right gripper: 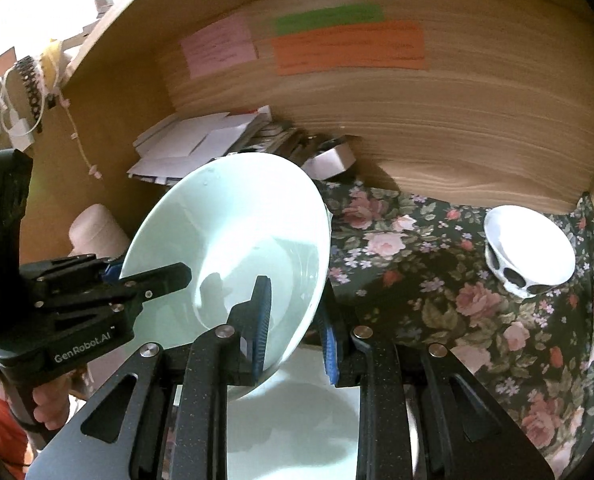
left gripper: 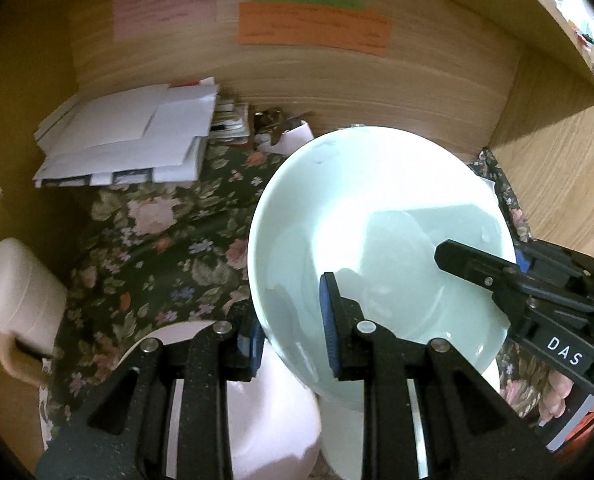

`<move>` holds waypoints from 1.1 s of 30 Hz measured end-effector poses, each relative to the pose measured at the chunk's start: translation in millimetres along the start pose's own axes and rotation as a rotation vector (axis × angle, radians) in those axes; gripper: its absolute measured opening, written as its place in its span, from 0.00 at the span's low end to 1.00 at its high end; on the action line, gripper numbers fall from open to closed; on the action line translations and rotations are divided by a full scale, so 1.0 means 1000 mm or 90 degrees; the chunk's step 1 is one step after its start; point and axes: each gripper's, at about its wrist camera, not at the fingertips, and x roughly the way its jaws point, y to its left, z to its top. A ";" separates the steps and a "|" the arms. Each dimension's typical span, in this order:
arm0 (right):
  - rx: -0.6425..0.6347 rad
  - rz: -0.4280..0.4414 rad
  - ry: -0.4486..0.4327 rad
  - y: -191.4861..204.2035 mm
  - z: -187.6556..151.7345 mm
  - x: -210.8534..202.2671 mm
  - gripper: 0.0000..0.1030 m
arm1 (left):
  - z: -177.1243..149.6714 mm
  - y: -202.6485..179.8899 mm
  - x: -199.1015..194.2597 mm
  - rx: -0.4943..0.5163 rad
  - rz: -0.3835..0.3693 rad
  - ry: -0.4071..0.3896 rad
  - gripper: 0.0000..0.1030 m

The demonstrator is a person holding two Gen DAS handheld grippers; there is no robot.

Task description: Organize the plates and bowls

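A large pale green bowl [left gripper: 381, 240] is held in the air over a floral cloth, tilted. My left gripper [left gripper: 293, 340] straddles its near-left rim, one blue pad inside and one outside. My right gripper [right gripper: 297, 324] straddles its opposite rim the same way; it also shows in the left wrist view [left gripper: 509, 272]. The bowl shows in the right wrist view [right gripper: 233, 240]. Under it lie a pale pink plate [left gripper: 273, 420] and a white plate [right gripper: 297, 420]. A small white bowl with dark spots [right gripper: 531, 250] stands at the far right.
The floral cloth [right gripper: 437, 280] covers the floor of a wooden cabinet. A stack of papers [left gripper: 133, 136] lies at the back left. A pink mug [left gripper: 21, 308] stands at the left. Coloured notes [left gripper: 313, 28] hang on the back wall.
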 end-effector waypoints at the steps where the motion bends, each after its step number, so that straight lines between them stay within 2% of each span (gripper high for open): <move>1: -0.002 0.003 -0.001 0.003 -0.001 0.000 0.20 | -0.003 0.003 -0.002 -0.002 0.002 -0.001 0.23; 18: -0.027 0.060 0.025 0.057 -0.021 0.017 0.20 | -0.048 0.055 -0.034 -0.070 0.029 -0.004 0.23; 33: -0.036 0.095 0.077 0.082 -0.038 0.046 0.20 | -0.081 0.083 -0.032 -0.117 0.047 0.023 0.23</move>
